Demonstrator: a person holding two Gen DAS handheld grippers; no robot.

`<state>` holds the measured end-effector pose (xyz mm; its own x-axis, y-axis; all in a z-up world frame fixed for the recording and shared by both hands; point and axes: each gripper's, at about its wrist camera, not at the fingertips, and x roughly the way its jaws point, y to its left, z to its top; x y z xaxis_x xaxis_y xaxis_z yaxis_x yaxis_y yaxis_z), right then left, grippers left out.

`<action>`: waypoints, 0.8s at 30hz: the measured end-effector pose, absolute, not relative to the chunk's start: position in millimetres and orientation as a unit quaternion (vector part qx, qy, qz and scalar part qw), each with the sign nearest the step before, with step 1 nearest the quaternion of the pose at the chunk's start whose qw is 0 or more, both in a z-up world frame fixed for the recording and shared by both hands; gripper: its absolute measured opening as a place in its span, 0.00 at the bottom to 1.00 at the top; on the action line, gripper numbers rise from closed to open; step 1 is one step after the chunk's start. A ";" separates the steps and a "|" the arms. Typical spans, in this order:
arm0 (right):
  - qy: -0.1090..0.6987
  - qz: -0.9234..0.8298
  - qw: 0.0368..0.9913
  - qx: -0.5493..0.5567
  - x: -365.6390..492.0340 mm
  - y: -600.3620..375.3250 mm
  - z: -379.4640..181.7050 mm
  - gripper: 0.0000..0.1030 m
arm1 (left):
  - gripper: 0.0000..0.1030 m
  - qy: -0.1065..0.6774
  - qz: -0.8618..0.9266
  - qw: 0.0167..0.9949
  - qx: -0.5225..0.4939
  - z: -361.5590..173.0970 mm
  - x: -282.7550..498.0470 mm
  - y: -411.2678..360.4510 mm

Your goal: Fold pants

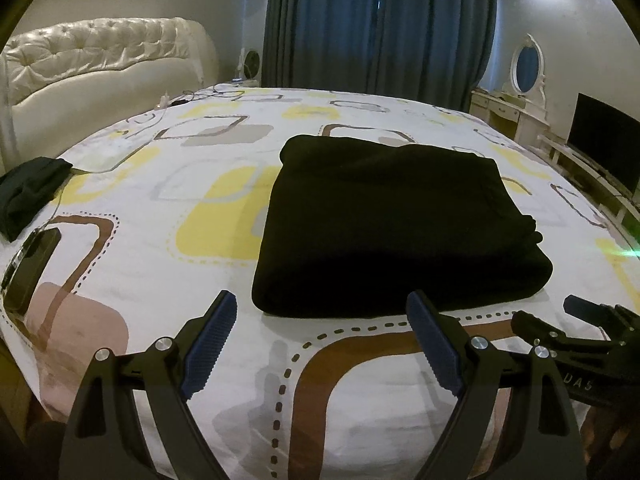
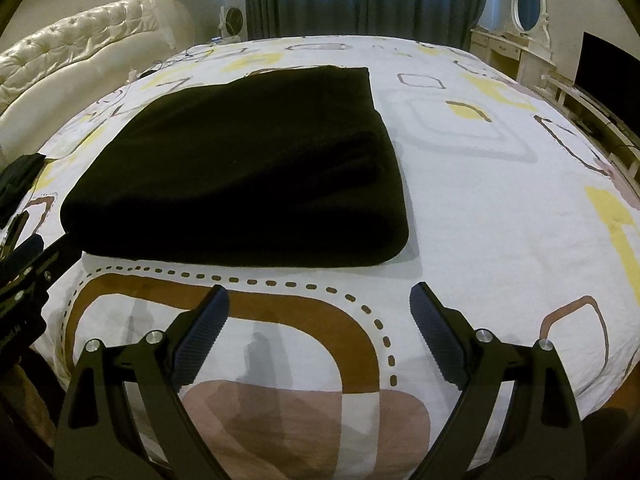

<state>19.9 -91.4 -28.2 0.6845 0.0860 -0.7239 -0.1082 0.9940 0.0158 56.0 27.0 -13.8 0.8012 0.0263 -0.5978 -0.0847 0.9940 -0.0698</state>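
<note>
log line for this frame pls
pants: folded, flat on bed | left gripper: open, empty | right gripper: open, empty | contact: none

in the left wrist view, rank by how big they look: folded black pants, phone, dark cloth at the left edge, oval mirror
1. folded black pants
2. dark cloth and phone: look alike, unranked
3. oval mirror, though it stands far from the camera

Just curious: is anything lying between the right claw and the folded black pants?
No, only bare patterned bedsheet separates the right claw from the pants, in the right wrist view.
</note>
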 end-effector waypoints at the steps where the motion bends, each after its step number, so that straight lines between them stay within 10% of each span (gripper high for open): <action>1: 0.395 0.053 0.917 -0.014 20.1 -91.1 -28.8 0.89 | 0.83 0.315 0.030 0.948 -0.049 -14.1 55.8 27.6; 24: 0.408 0.059 0.911 -0.009 22.2 -92.9 -34.6 0.89 | 0.83 0.325 0.029 0.944 -0.043 -14.9 54.0 21.1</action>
